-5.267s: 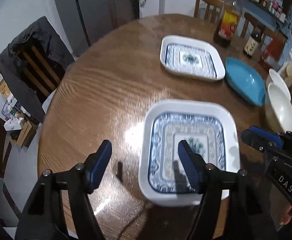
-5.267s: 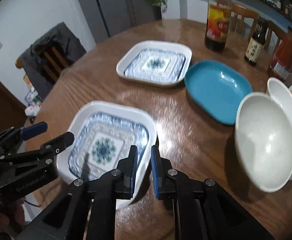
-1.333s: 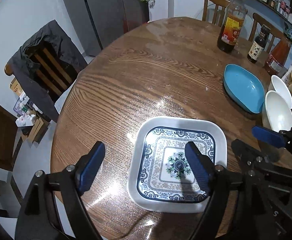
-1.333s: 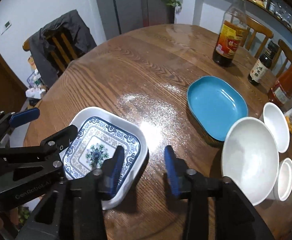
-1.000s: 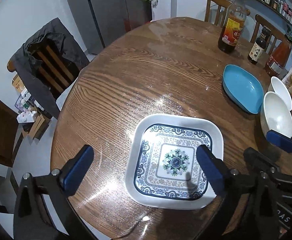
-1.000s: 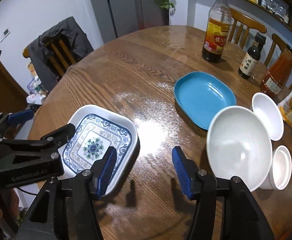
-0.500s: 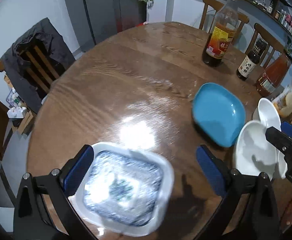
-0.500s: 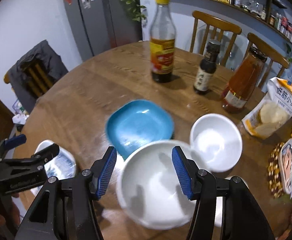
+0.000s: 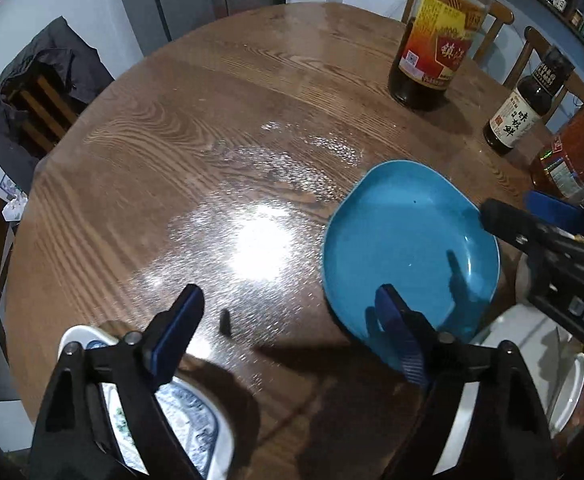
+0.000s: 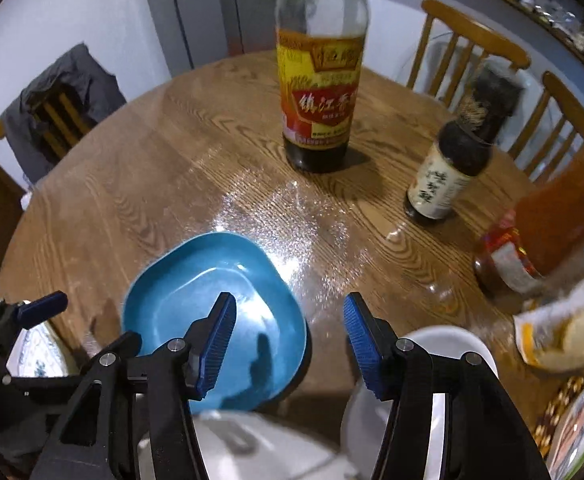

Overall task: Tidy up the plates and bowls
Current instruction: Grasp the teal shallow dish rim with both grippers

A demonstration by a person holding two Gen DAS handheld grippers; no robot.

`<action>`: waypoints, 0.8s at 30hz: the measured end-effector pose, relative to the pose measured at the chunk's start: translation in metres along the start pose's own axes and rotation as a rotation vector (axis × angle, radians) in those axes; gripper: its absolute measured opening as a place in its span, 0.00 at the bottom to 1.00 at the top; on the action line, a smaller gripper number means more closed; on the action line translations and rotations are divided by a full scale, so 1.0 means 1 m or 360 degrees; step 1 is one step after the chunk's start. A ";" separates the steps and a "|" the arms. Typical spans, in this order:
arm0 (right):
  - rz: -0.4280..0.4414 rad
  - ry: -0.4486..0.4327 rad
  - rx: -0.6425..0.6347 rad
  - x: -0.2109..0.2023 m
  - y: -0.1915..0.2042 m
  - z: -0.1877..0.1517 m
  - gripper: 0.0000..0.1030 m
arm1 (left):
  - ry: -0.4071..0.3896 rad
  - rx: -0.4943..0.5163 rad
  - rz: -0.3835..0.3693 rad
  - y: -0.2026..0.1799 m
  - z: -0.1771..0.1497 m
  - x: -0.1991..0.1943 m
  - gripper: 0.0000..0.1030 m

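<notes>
With both my left tool (image 9: 287, 330) and right tool (image 10: 287, 340) spread wide and empty, I judge the glossy blue squarish plate (image 10: 215, 320) rigid, slippery and breakable, best pinched at the rim edge nearest the white bowl (image 10: 444, 364).

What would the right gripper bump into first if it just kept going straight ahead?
Probably bare table just past the blue plate; the open right gripper points down between plate and white bowl. Depth is unclear; the small dark bottle stands farther on.

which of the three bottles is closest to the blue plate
The small dark bottle with the white label. It stands nearer the blue plate than the tall vinegar bottle behind, or the orange sauce bottle farther right.
</notes>
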State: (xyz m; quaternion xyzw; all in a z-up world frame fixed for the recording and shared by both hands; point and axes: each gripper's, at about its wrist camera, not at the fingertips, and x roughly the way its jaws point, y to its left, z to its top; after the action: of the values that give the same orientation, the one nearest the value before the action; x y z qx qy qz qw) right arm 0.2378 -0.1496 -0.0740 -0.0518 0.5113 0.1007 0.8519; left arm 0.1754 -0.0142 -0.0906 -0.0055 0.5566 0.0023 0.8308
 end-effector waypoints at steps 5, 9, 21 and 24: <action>0.0022 0.0072 -0.0068 0.022 0.002 0.006 0.52 | 0.0040 -0.0012 0.0005 -0.007 0.004 0.015 0.71; 0.0037 0.0114 -0.0120 0.034 0.004 0.007 0.38 | 0.0045 -0.0009 -0.0004 -0.009 0.005 0.021 0.61; 0.0048 0.0135 -0.0139 0.043 -0.001 0.001 0.16 | 0.0018 0.0053 -0.0056 -0.024 -0.002 0.021 0.22; 0.0048 0.0126 -0.0130 0.045 0.000 0.003 0.14 | 0.0012 0.0055 -0.0062 -0.023 -0.003 0.021 0.22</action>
State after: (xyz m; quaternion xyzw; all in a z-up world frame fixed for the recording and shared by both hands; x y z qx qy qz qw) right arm 0.2612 -0.1437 -0.1121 -0.0829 0.5408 0.1322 0.8265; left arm 0.1807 -0.0376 -0.1111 -0.0021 0.5594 -0.0234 0.8286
